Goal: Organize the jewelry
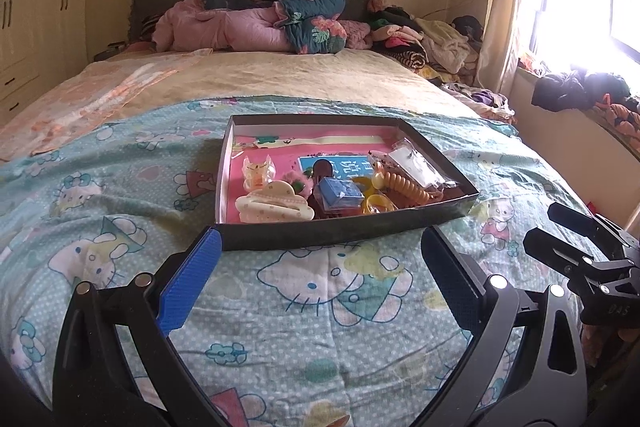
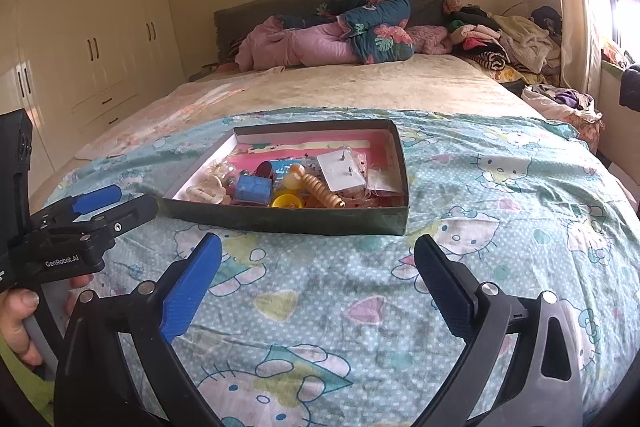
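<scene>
Tray: shallow dark box [image 1: 344,231] on the cartoon-print bedspread [image 1: 120,227], holding hair claw [image 1: 276,207], blue box [image 1: 338,195], spiral tie [image 1: 404,187], earring card [image 2: 344,169].
Grippers: left gripper [image 1: 320,267] and right gripper [image 2: 318,267] hover short of it, jaws apart, empty.
Progress: everything seems collected; sorting may remain.

The right gripper [image 2: 318,259] hangs above the blanket [image 2: 460,187] with cartoon cats, its jaws spread wide and nothing between them. Ahead of it lies a shallow dark box [image 2: 280,219] on the bed. In the box I see a blue block [image 2: 252,189], a yellow ring [image 2: 286,202], a golden spiral piece [image 2: 322,191], a white clip [image 2: 206,191] and a white card [image 2: 342,171] in clear plastic. At the left edge the left gripper [image 2: 116,201] shows, held by a hand [image 2: 18,323]; its jaws stand apart.
</scene>
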A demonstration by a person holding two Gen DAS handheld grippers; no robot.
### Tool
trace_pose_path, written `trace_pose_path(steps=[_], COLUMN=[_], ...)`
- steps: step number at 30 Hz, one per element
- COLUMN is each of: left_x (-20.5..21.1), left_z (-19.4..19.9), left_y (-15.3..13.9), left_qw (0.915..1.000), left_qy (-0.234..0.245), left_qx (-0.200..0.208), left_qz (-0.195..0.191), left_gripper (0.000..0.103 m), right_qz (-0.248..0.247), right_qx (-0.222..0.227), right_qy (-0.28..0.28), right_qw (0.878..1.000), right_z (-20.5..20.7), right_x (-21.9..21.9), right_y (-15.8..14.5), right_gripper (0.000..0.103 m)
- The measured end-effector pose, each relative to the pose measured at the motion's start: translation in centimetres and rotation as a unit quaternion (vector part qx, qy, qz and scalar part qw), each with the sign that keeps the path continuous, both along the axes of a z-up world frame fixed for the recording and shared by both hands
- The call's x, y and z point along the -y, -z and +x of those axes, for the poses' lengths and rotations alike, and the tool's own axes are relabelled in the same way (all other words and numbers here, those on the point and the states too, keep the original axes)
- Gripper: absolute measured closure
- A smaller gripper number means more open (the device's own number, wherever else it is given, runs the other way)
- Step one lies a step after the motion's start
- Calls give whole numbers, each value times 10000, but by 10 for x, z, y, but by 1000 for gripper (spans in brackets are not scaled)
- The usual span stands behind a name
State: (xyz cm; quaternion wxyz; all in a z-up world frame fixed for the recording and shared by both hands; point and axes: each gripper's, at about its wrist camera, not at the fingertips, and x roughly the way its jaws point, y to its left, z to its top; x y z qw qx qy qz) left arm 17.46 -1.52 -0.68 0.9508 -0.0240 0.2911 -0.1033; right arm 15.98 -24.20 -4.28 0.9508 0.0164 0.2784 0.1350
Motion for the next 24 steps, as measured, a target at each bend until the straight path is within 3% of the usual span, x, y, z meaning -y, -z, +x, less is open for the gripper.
trace_pose_path(steps=[11,24], left_x=[-3,-11], left_z=[-19,-36], left_y=[9,12], left_qw=[9999,9995], left_qy=[-132,-271], left_qx=[66,134], left_qz=[82,116], left_gripper=[11,11], right_qz=[-93,-109], right_qx=[393,549], right_qy=[100,150], right_qw=[9991,9983], right_z=[-26,-45], right_x=[-4,-4], right_y=[6,12], right_gripper=[8,6])
